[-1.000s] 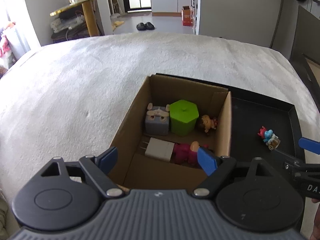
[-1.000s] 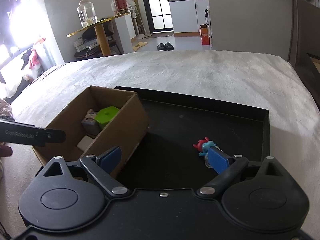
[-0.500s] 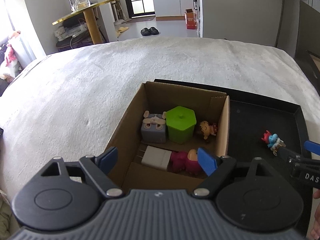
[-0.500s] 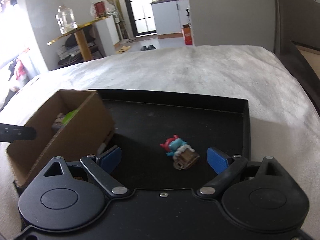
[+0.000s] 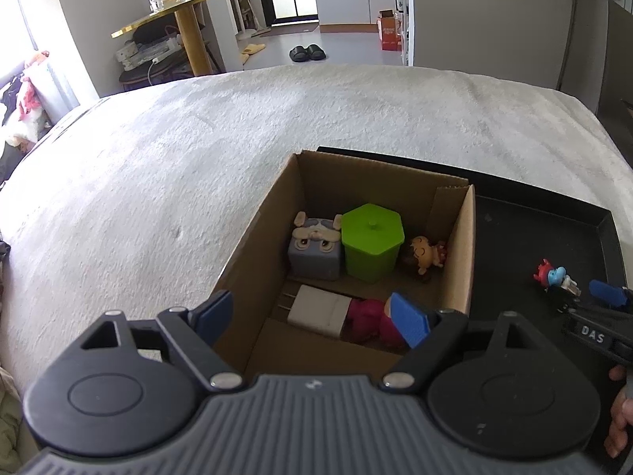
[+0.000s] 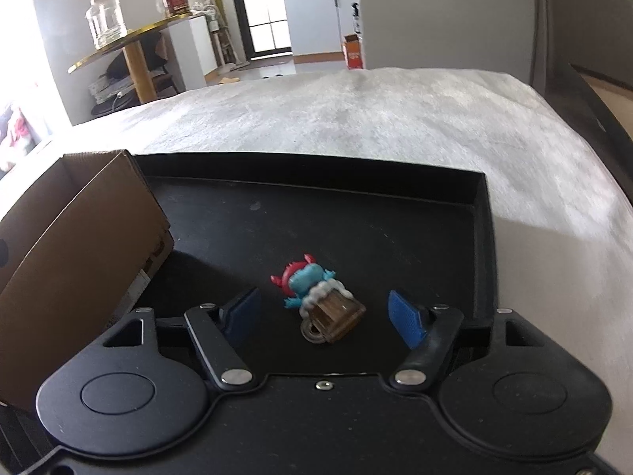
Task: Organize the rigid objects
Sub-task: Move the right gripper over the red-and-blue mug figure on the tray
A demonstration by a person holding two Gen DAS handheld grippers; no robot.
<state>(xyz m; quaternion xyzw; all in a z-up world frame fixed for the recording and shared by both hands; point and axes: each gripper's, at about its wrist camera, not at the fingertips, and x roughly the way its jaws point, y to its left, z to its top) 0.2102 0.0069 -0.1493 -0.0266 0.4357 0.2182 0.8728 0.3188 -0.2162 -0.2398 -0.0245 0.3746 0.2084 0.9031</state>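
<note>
— Below your left gripper (image 5: 310, 314), what do you see?
— Your jaws stand wide and empty over the near end of the cardboard box (image 5: 461, 245). Inside: a grey cube toy (image 5: 314, 249), a green hexagonal pot (image 5: 372, 243), a small doll (image 5: 425, 255), a white plug (image 5: 316, 310). Right of it, on the black tray (image 5: 605, 229), your right gripper reaches the little figure (image 5: 554, 275).
— And from your right gripper (image 6: 322, 312)?
— Your jaws have just been closing, not yet touching; the blue-and-red figure (image 6: 316, 297) lies on the tray (image 6: 480, 213) between them. The box (image 6: 79, 229) stands left.
</note>
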